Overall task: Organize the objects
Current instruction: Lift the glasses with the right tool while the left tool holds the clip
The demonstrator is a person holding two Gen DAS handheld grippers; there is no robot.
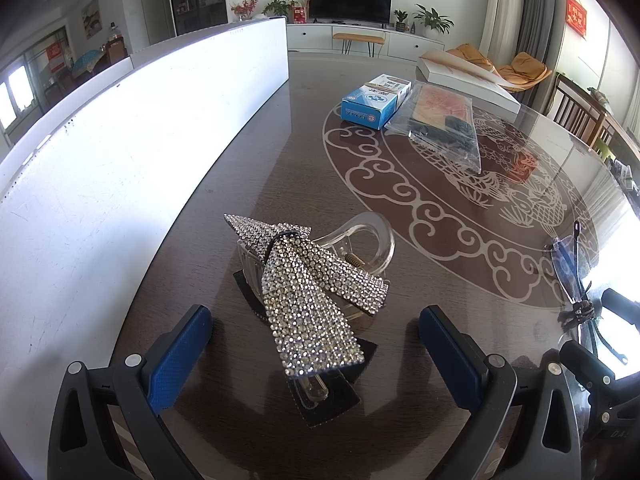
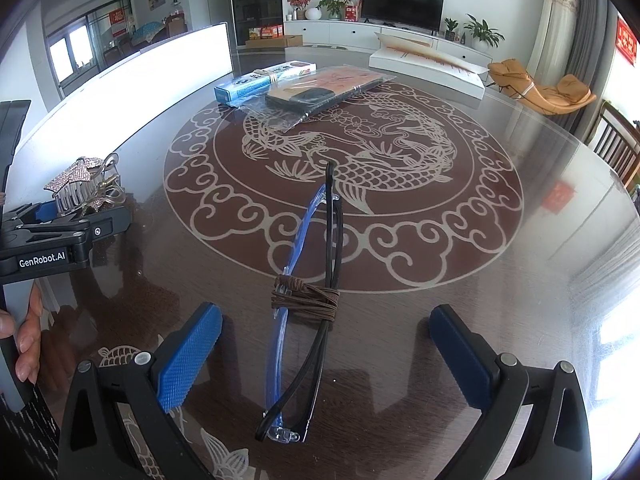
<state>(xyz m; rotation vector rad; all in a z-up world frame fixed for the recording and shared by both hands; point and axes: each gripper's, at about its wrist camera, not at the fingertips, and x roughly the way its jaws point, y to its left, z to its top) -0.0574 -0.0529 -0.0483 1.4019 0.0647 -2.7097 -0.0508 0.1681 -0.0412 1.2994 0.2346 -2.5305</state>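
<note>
1. White upright panel (image 1: 132, 148): a long, bright board standing on edge along the left side of the table, seen in both wrist views.
2. Left gripper (image 1: 316, 344): its two blue-padded fingers (image 1: 180, 356) stand wide apart, pressing on nothing. Between them, on the table, lies the rhinestone-covered bow hair clip with a clear plastic claw and metal spring (image 1: 308, 276). The pads are clear of the clip. In the right wrist view the clip (image 2: 82, 184) appears just beyond the left gripper's black body, which a person's hand (image 2: 24, 344) holds at the left edge.
3. Round dark-brown glass-topped table with a pale carp-and-cloud medallion (image 2: 500, 280): it bears every object listed here.
4. Blue-and-white cardboard box (image 1: 376, 102): at the far side of the table, touching item 5 on its right.
5. Clear plastic bag holding a flat orange-and-black item (image 1: 440, 120): it lies just beside the box, over the far rim of the medallion.
6. White flat box with a reddish print (image 1: 468, 76): further back, near the far right edge.
7. Right gripper (image 2: 326, 340): fingers fully spread, gripping nothing. Between them lie two pairs of spectacles, one blue-framed and one black-framed, bound together by brown cord (image 2: 308, 300). Neither pad touches them.
</note>
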